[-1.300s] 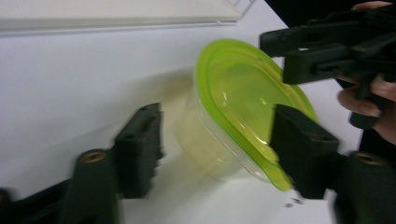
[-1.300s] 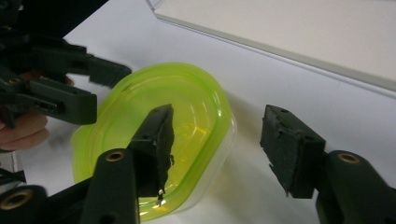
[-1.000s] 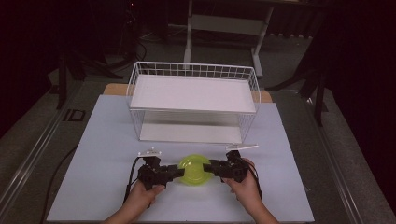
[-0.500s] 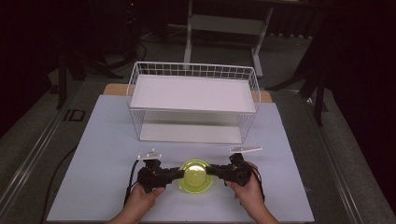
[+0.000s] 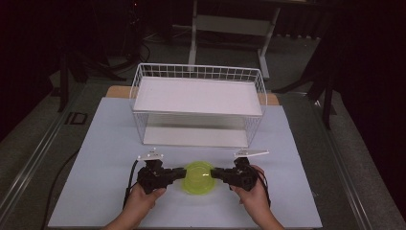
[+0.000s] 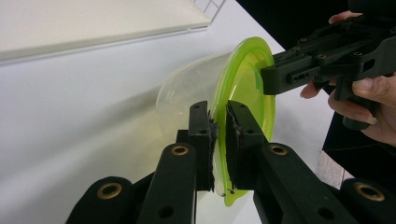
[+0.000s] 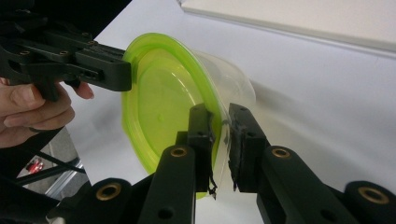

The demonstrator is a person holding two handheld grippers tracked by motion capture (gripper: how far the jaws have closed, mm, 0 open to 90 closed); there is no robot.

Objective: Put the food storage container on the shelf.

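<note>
A clear plastic tub with a lime-green lid sits on the white table mat in front of the wire basket. My left gripper comes at it from the left. Its jaws have just been closing and now pinch the lid's rim. My right gripper comes from the right. Its jaws have also just been closing and clamp the opposite rim of the lid. Each gripper view shows the other gripper's jaws on the far edge of the lid.
A white wire basket with a white shelf board stands behind the tub, open toward me. The white mat reaches out to both sides. Dark stands and cables lie beyond the table.
Both grippers' jaws have drawn together onto the lid's rim. The tub and both hands have stayed almost where they were.
</note>
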